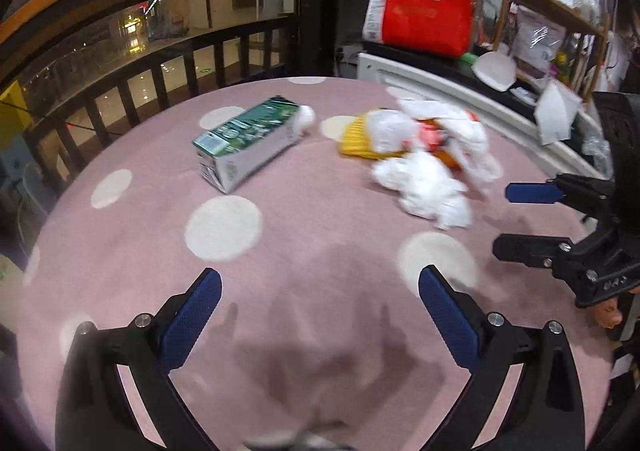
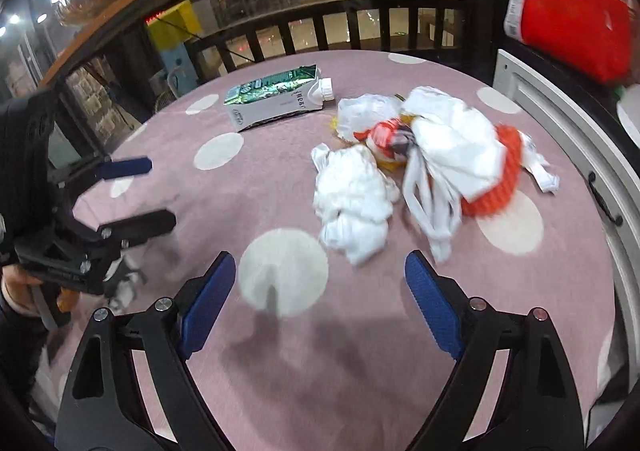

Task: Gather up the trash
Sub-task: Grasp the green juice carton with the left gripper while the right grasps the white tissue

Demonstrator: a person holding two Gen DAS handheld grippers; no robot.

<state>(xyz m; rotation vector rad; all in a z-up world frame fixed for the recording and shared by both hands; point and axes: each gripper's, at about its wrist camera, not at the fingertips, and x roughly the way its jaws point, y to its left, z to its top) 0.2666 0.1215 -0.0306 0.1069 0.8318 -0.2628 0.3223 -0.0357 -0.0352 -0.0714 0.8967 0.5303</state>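
A green and white drink carton (image 1: pixel 246 143) lies on its side on the pink dotted tablecloth (image 1: pixel 320 271), also in the right wrist view (image 2: pixel 280 97). To its right lies a heap of trash: crumpled white tissue (image 1: pixel 428 189) (image 2: pixel 354 197), a white plastic bag (image 2: pixel 448 155), yellow wrapper (image 1: pixel 358 135) and orange net (image 2: pixel 498 179). My left gripper (image 1: pixel 320 291) is open and empty above the cloth, short of the carton. My right gripper (image 2: pixel 320 275) is open and empty, just short of the tissue. Each gripper shows in the other's view, right one (image 1: pixel 516 217), left one (image 2: pixel 156 193).
A dark railing (image 1: pixel 160 67) with glass runs behind the table. A red bag (image 1: pixel 426 11) stands on a white cabinet (image 1: pixel 460 91) at the right. Cluttered shelves (image 1: pixel 560 11) stand beyond it.
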